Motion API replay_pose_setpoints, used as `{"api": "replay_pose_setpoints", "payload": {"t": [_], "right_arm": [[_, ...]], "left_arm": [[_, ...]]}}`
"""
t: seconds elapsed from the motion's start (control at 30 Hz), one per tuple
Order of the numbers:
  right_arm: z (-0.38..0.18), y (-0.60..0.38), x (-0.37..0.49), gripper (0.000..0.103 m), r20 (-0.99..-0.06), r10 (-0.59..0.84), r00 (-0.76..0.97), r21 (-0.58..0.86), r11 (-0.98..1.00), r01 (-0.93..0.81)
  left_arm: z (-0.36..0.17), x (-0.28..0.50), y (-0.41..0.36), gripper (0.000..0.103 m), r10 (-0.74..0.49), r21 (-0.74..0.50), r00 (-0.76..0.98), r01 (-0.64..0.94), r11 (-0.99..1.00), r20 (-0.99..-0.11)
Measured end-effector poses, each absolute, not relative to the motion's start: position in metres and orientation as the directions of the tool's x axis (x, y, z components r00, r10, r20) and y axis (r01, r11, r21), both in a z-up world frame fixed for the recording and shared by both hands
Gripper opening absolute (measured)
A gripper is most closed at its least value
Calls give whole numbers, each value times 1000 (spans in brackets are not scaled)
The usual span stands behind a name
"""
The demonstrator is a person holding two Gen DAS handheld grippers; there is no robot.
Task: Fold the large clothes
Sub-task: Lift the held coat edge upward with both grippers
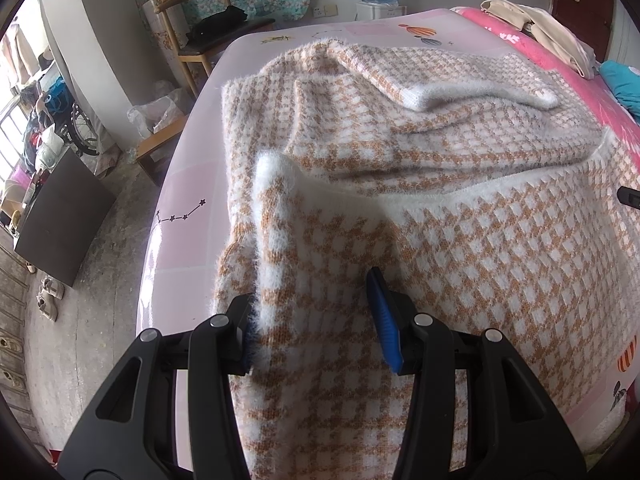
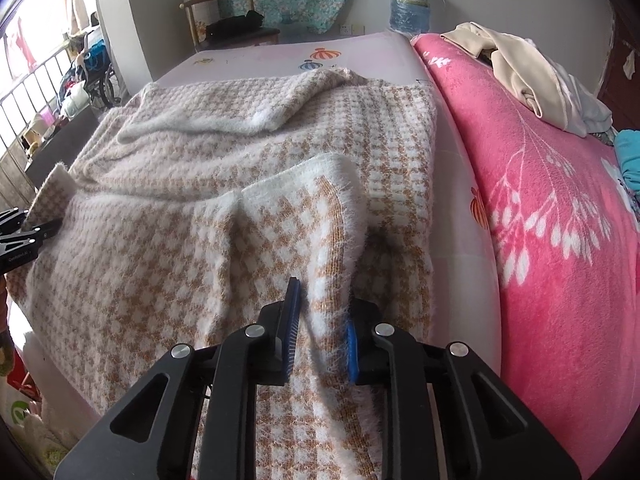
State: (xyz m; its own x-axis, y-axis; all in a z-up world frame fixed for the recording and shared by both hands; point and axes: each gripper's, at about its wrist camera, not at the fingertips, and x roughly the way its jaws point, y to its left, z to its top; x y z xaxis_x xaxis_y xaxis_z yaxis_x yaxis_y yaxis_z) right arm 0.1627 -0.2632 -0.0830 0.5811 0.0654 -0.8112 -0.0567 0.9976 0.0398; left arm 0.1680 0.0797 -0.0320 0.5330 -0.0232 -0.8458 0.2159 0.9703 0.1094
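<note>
The sweater [image 1: 400,152], a fuzzy knit in an orange-and-white check, lay spread across the pink bed [image 1: 192,184], filling the centre of both wrist views, with one sleeve already lying across its upper part. The left gripper [image 1: 316,316], at the bottom centre of its view, was part spread with a bunched fold of the near edge between its jaws; the right pad stood clear of the knit, so a firm hold could not be confirmed. The right gripper [image 2: 322,344], at the bottom centre of its view, pinched a raised fold of the near edge between its blue pads [image 2: 294,320]. The knit appeared soft, limp and fairly thick, with a loose nap that may slip under light pressure. It should be taken at the thick white border, both near corners together, to prevent sagging.
</note>
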Motion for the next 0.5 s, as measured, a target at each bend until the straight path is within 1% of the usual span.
{"api": "replay_pose_setpoints", "payload": {"t": [0.5], "right_arm": [[-85,-263,168,20,-827,56,559,32,998,-53]], "left_arm": [[-32,178,85,45,11,129,525,187,974,-851]]}}
